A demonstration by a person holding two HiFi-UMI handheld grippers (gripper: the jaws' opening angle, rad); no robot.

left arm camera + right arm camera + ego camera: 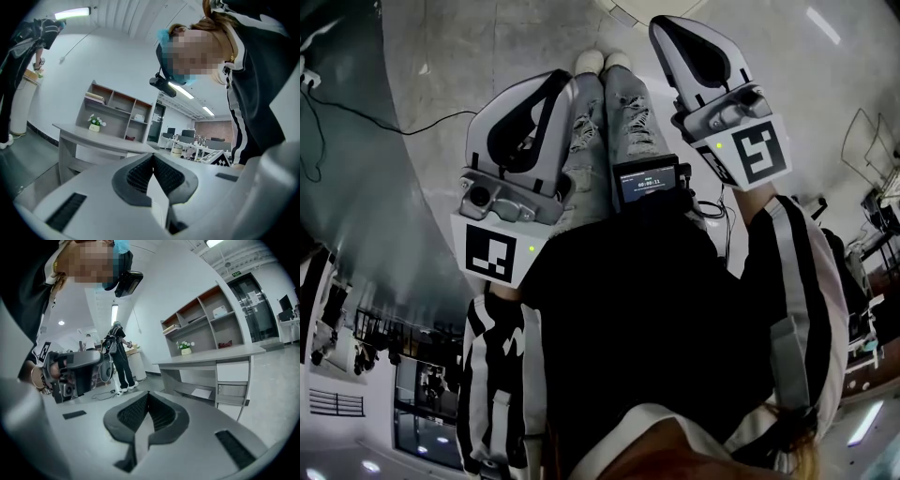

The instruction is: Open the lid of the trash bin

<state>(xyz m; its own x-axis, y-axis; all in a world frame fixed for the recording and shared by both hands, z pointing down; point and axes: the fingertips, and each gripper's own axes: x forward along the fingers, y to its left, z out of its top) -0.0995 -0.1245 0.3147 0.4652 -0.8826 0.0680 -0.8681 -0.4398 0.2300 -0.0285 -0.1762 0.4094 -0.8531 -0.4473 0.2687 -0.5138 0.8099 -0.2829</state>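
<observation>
You have a grey worktop [101, 139] with a small potted plant [95, 123] on it, open shelves [123, 108] behind.

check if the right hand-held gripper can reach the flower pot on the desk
Probably not from here. The right hand-held gripper, shut and empty, is held well short of the desk with the flower pot; only open floor lies between.

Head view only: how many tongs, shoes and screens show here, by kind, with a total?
Tongs: 2 (left tongs, right tongs, both shut and empty)
Shoes: 2 (left shoe, right shoe)
Screen: 1
Total: 5
</observation>
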